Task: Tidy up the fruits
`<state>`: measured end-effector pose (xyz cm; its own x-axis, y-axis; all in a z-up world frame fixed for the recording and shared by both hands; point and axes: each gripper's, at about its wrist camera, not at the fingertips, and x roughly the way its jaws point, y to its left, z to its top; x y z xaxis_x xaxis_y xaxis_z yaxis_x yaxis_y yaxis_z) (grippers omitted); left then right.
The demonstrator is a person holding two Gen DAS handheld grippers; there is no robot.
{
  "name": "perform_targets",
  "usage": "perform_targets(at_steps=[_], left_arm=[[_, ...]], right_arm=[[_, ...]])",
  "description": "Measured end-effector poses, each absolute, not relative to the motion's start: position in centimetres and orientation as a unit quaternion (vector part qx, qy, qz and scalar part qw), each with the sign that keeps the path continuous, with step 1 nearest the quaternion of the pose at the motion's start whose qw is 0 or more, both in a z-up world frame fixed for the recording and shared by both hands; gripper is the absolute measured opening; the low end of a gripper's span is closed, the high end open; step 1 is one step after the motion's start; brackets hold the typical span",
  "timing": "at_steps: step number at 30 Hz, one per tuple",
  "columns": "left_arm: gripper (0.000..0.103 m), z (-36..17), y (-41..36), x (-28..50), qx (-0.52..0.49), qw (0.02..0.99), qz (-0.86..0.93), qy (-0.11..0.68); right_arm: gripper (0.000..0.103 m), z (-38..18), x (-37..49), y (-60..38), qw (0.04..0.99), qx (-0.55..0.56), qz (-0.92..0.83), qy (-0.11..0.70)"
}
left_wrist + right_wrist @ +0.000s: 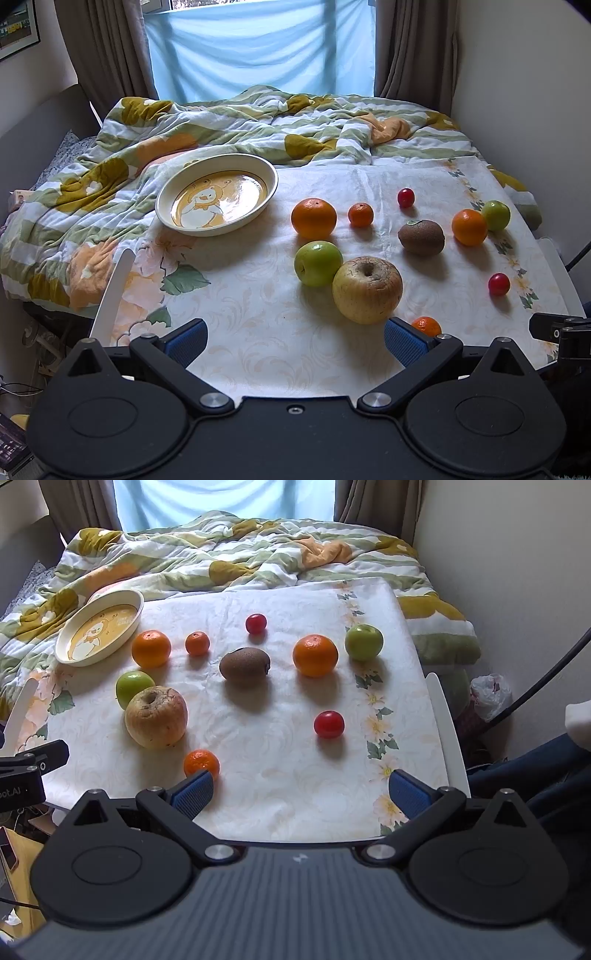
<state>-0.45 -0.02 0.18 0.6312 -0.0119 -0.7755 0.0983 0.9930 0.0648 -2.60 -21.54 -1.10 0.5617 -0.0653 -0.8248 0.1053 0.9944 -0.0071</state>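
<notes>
Several fruits lie on a white floral cloth (258, 325): a big yellow apple (366, 290) (156, 716), two green apples (317, 263) (364, 641), two oranges (313, 218) (315, 655), a kiwi (421, 237) (244, 665), small mandarins (360, 214) (201, 763) and two red cherry tomatoes (499, 284) (328, 724). An empty cream plate with a duck picture (217, 194) (99, 627) sits at the far left. My left gripper (295, 341) is open and empty near the front edge, before the big apple. My right gripper (301, 794) is open and empty at the front edge.
A rumpled flowered quilt (110, 177) lies behind and left of the cloth. A wall (517, 572) stands close on the right. The white board's edges (443, 720) drop off at right and left. The other gripper's body (22, 771) shows at the right wrist view's left.
</notes>
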Motion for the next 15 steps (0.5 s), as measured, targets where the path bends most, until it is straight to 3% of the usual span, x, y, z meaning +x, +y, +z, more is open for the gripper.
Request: perform_targets(at_steps=[15], left_arm=[[0.103, 0.26, 0.12, -0.57, 0.051, 0.902, -0.031, 0.427]], right_arm=[[0.103, -0.77, -3.27, -21.02, 0.885, 0.018, -0.047, 0.464]])
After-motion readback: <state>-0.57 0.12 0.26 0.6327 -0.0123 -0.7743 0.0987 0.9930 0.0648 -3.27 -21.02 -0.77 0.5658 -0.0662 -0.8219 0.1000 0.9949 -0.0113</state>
